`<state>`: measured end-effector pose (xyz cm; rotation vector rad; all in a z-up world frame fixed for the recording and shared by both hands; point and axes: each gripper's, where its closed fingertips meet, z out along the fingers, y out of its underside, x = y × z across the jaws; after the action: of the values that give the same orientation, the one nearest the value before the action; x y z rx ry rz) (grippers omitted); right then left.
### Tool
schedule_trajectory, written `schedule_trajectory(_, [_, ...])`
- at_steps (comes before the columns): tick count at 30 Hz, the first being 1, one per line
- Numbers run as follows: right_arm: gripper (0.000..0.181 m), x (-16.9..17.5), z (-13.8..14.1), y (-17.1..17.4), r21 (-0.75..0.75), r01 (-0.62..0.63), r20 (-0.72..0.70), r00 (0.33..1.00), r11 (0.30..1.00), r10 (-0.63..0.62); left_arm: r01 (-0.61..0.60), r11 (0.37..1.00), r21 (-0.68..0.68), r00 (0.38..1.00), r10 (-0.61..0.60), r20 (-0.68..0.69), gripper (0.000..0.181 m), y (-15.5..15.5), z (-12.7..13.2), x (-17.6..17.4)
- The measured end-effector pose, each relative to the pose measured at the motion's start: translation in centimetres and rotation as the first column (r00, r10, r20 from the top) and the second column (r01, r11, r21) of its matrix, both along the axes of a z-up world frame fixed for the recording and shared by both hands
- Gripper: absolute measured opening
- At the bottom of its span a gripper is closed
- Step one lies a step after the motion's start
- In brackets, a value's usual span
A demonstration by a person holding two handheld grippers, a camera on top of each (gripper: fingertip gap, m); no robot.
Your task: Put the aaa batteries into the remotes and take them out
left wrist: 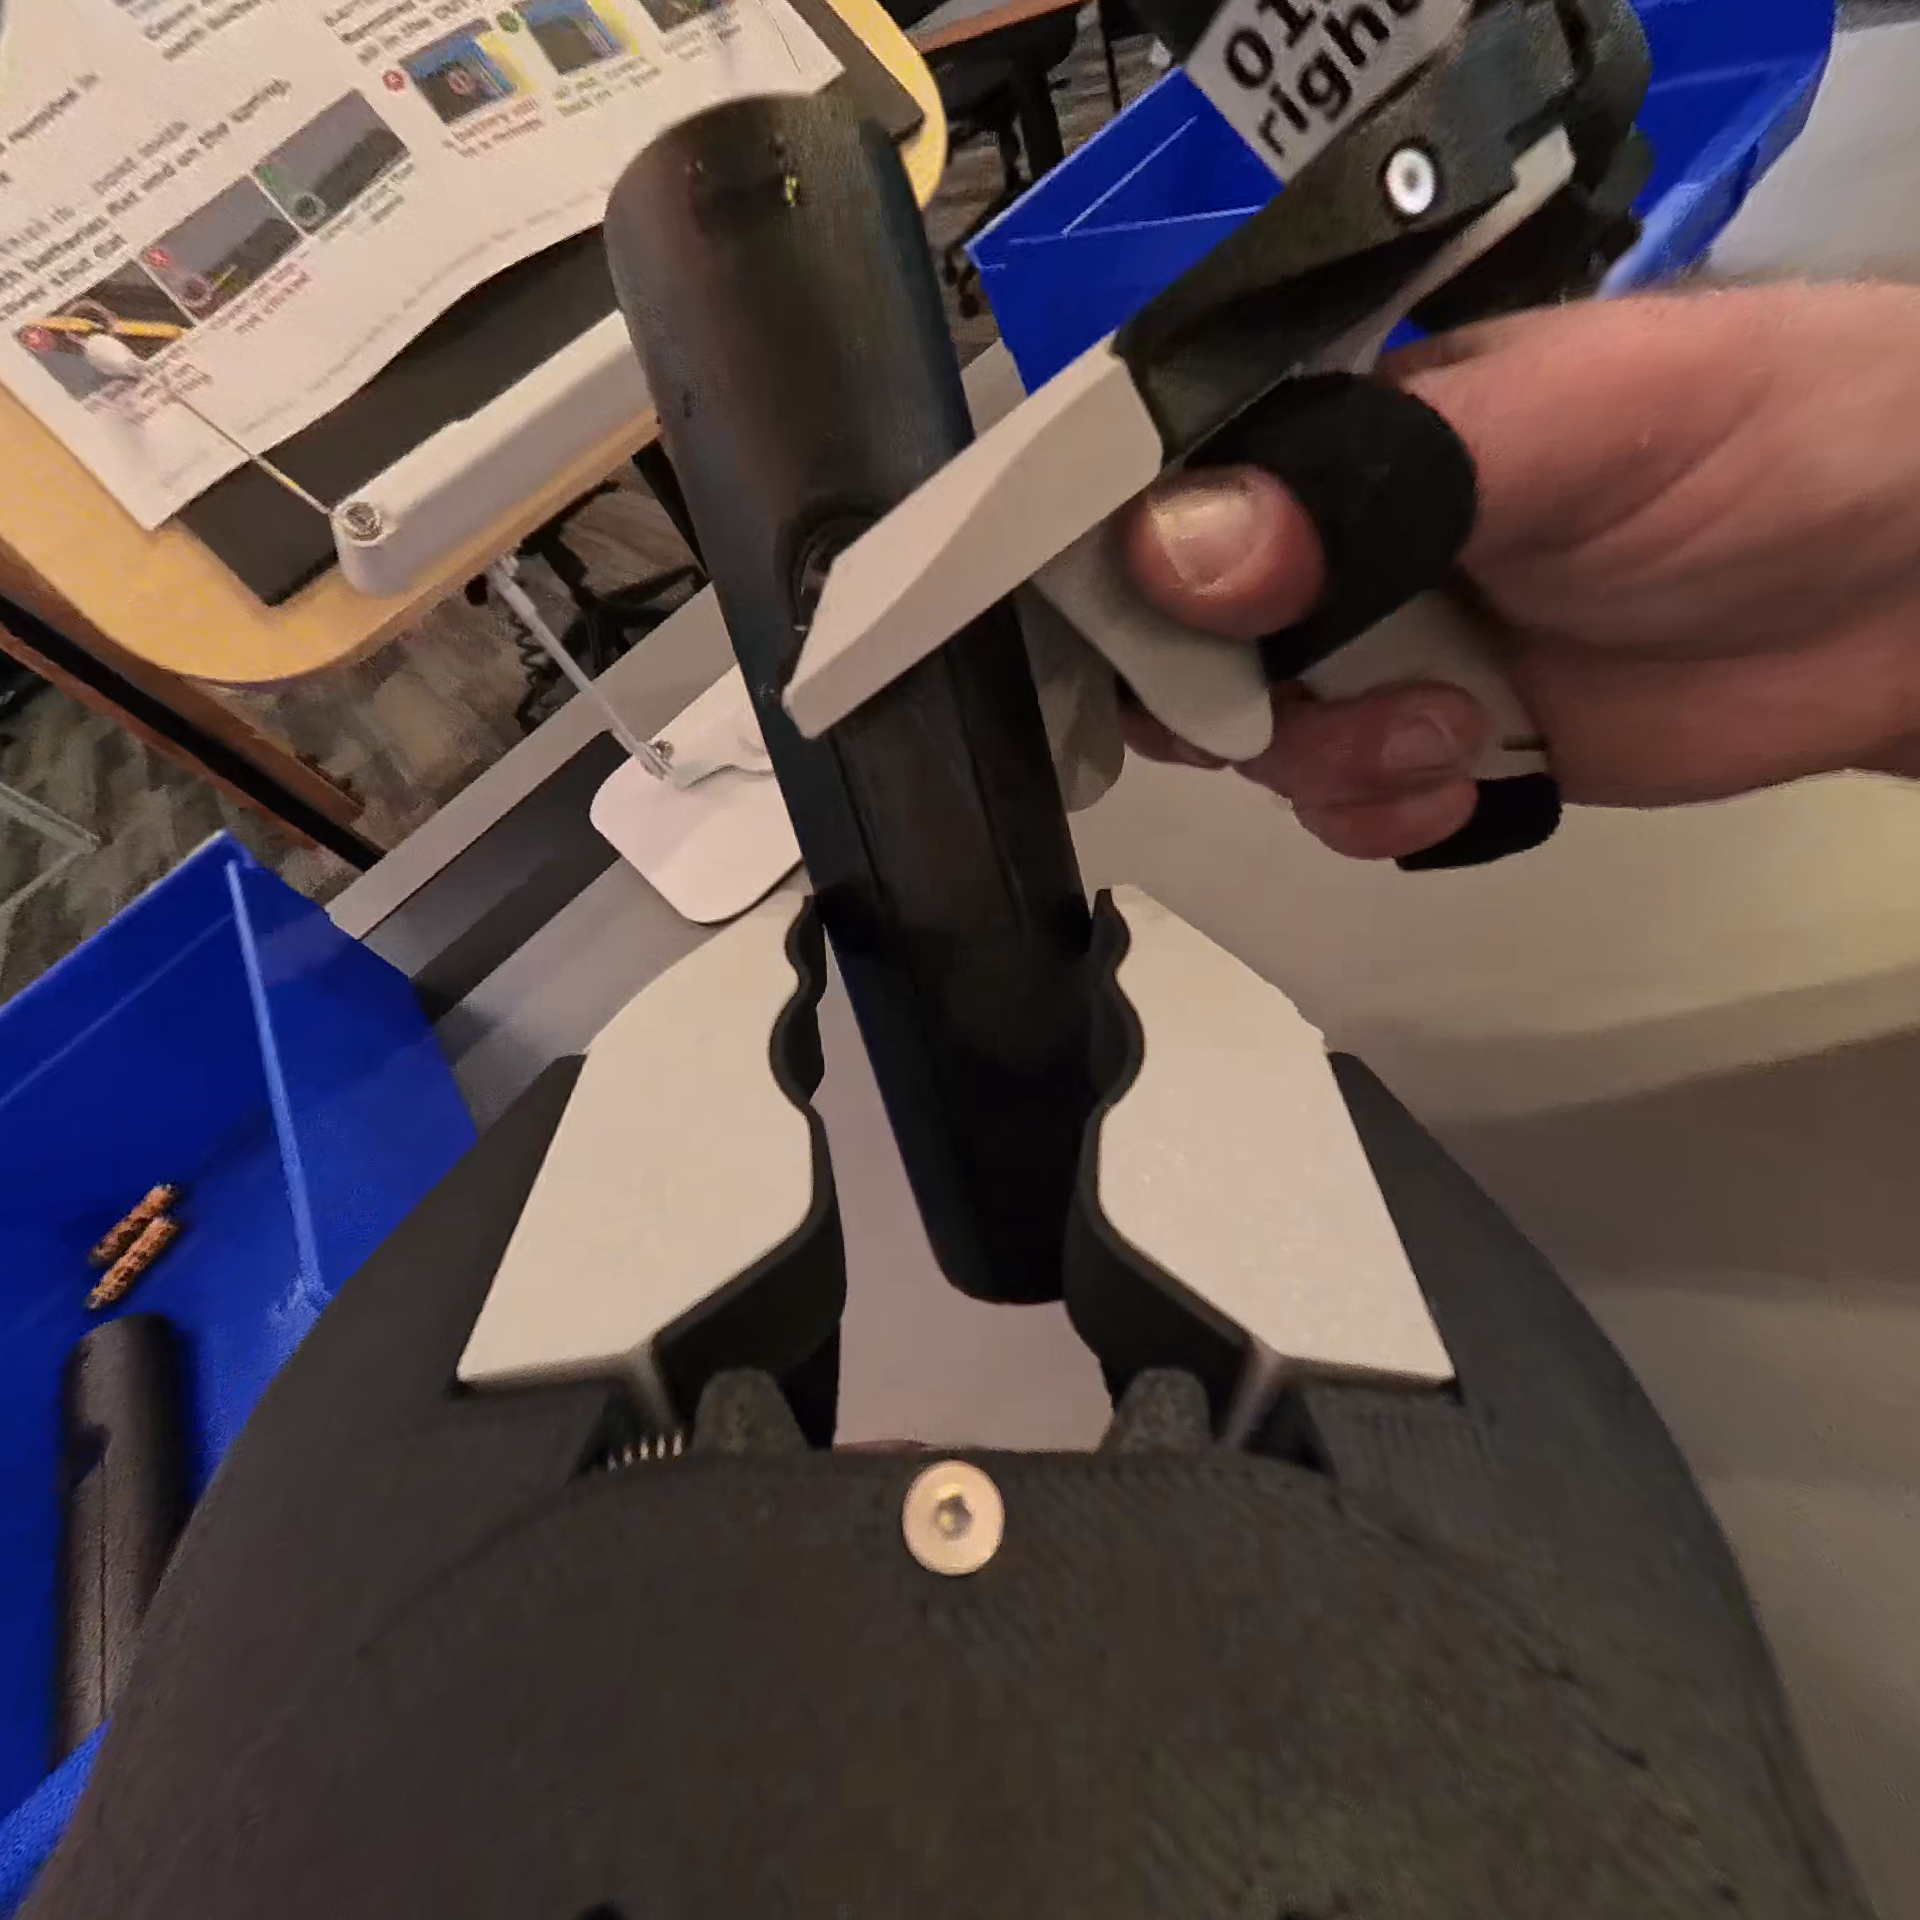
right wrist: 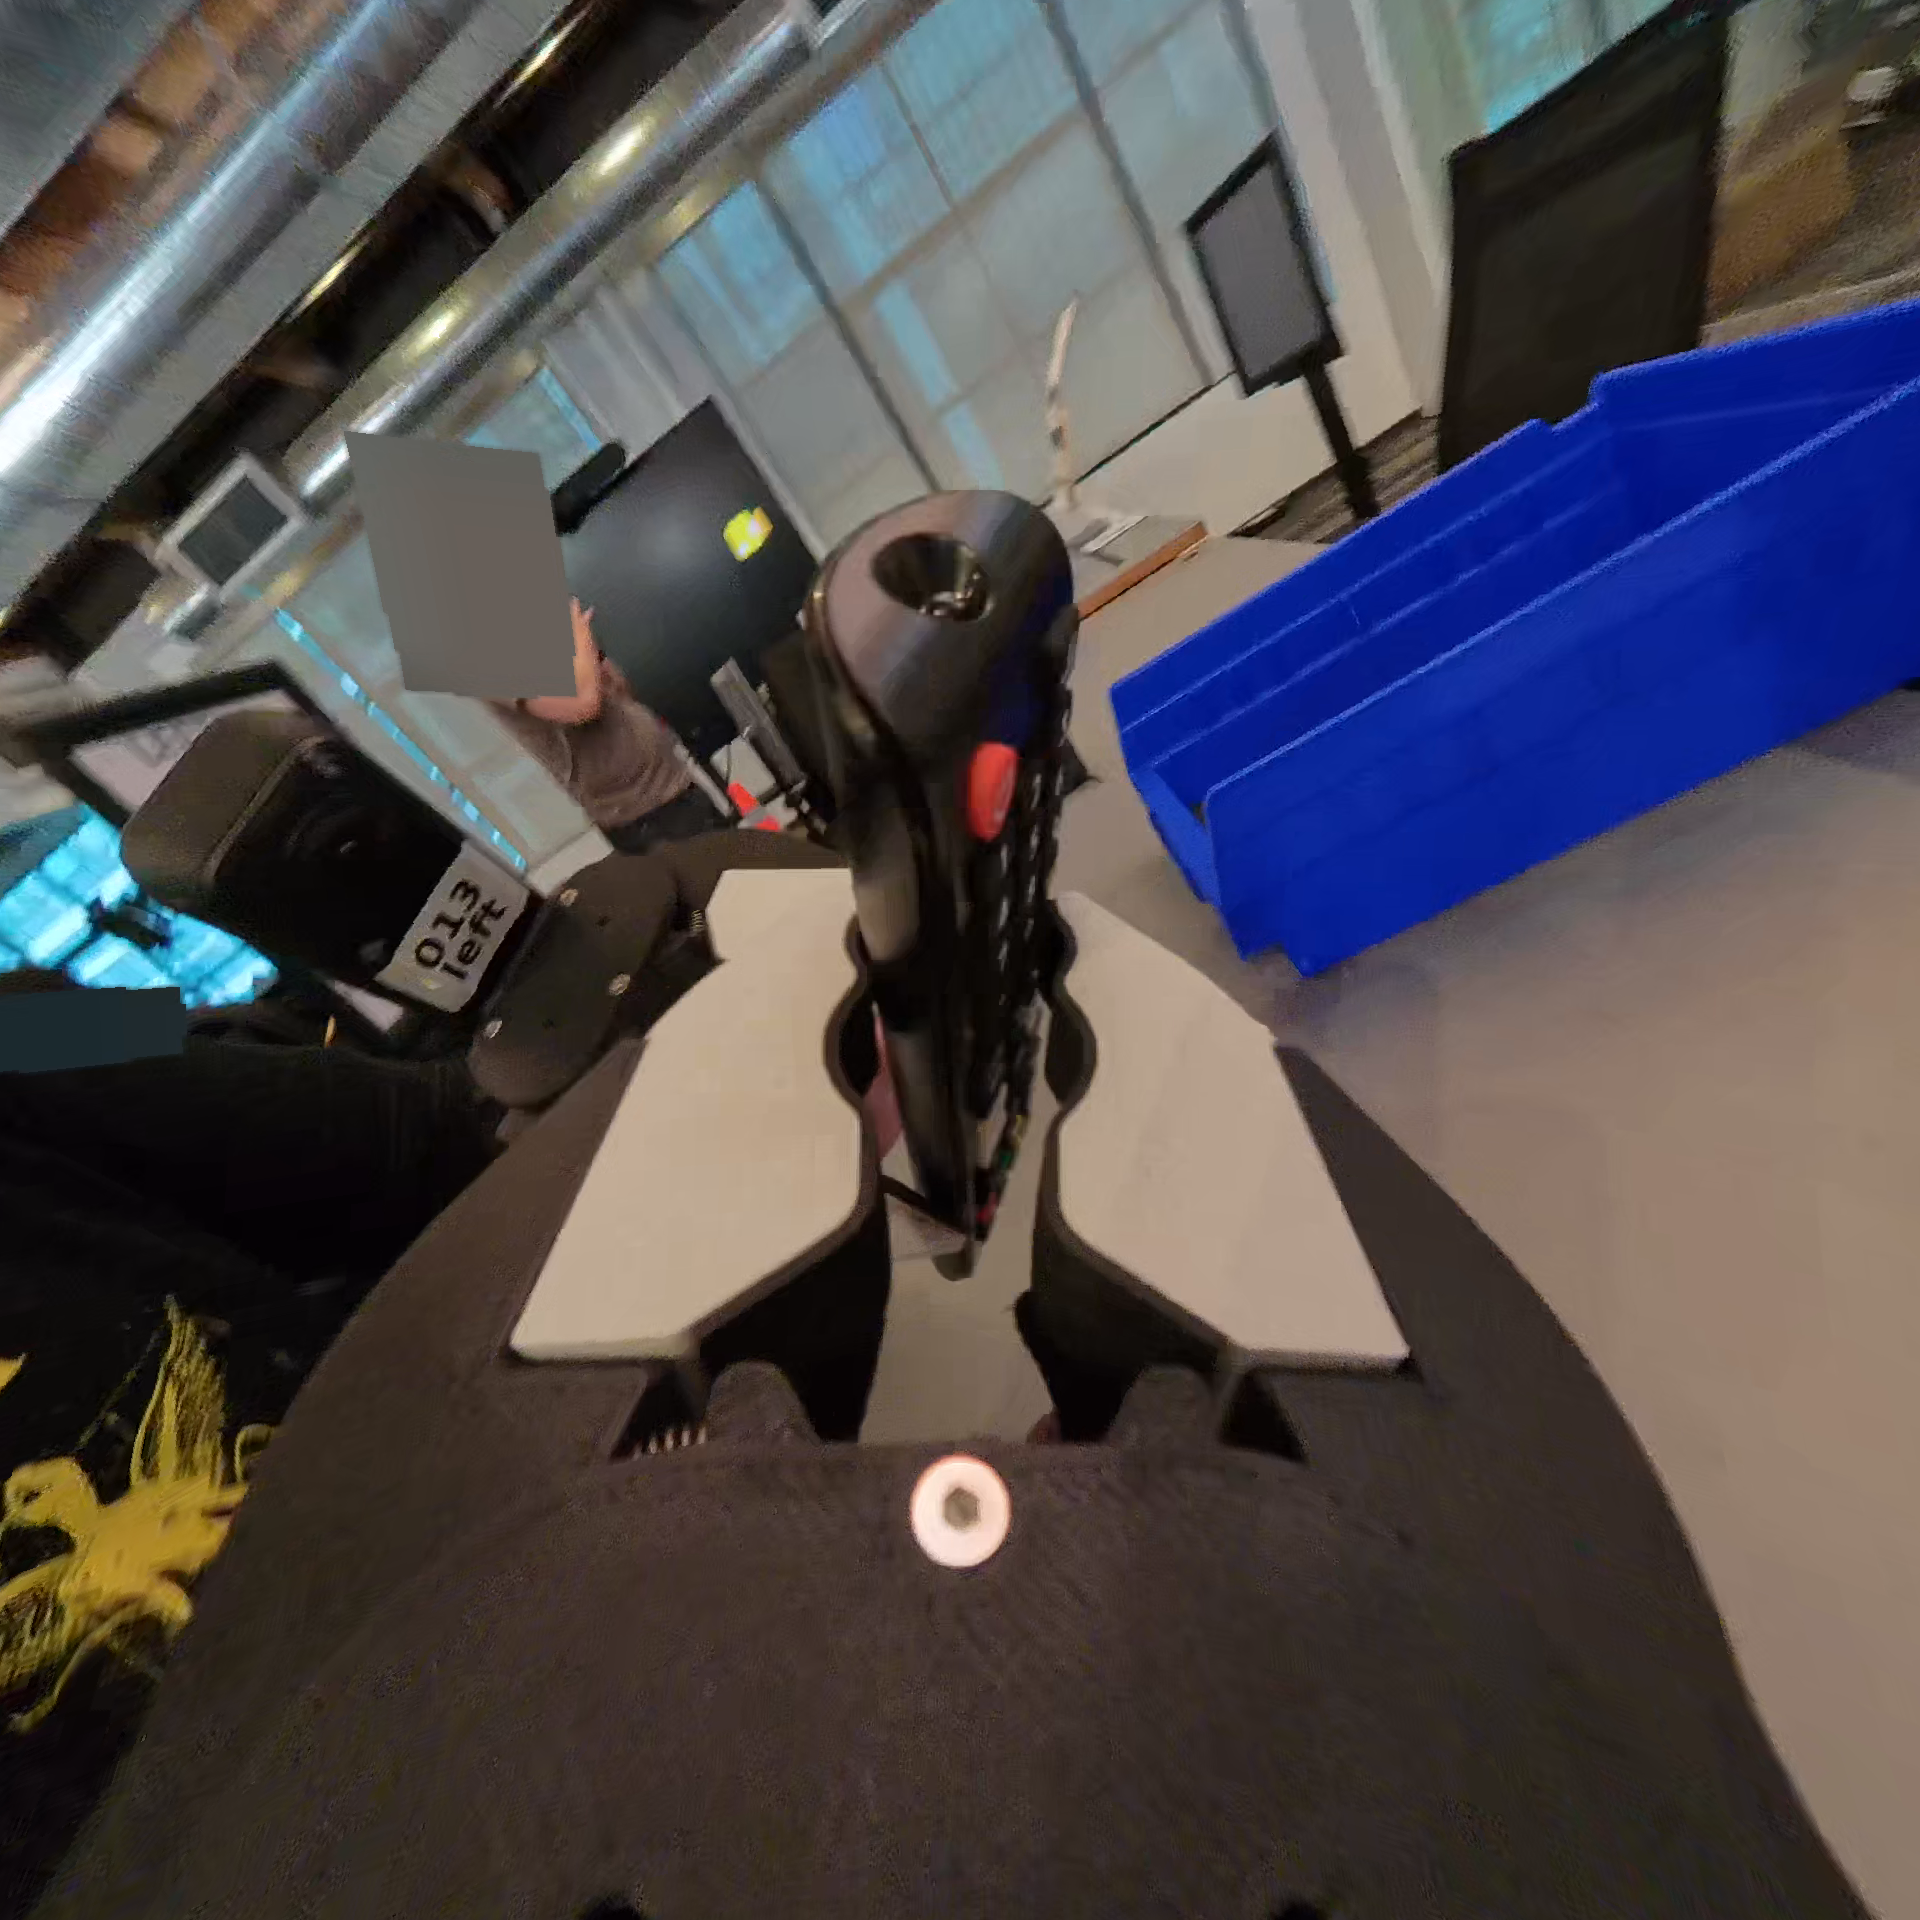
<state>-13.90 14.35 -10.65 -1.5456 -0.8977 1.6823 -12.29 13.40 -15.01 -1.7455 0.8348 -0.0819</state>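
Note:
A black remote (left wrist: pixel 790 312) stands upright above the grey table, held by both grippers. My left gripper (left wrist: pixel 956 925) is shut on its lower end, with its plain back toward this camera. My right gripper (left wrist: pixel 935 707) comes in from the upper right, held by a hand (left wrist: pixel 1662 540), and clamps the remote's middle. In the right wrist view my right gripper (right wrist: pixel 961 935) is shut on the remote (right wrist: pixel 935 644), whose button side with a red button (right wrist: pixel 987 784) faces right. Two batteries (left wrist: pixel 135 1242) lie in the blue bin (left wrist: pixel 260 1039) at left. No battery shows in the remote.
A second black remote (left wrist: pixel 104 1507) lies in the left bin. Another blue bin (left wrist: pixel 1101 239) stands at the back right, also seen in the right wrist view (right wrist: pixel 1507 675). An instruction sheet (left wrist: pixel 312 208) lies on a wooden table. A white stand base (left wrist: pixel 696 831) sits behind the remote. A person (right wrist: pixel 613 748) stands far off. Spacing between my two grippers at the tips: around 5 cm.

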Motion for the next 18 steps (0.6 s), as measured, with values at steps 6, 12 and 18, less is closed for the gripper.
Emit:
schedule_trajectory(6, [0.02,2.1,-1.2,-0.8,0.069,-0.14,0.097,0.986,0.988,0.133,0.218,0.974,-0.057,0.954,-0.201,0.221,0.077,-1.6,2.2,0.1])
schedule_trajectory(12, [0.021,1.2,-3.8,-4.5,0.139,-0.439,0.316,0.869,0.887,0.381,0.369,0.924,-0.102,0.883,-0.314,0.347,0.077,-1.1,5.3,1.4])
schedule_trajectory(18, [0.021,-0.2,-5.1,-6.3,0.213,-0.531,0.391,0.816,0.82,0.426,0.46,0.877,-0.14,0.843,-0.382,0.378,0.027,-1.3,3.6,2.7])
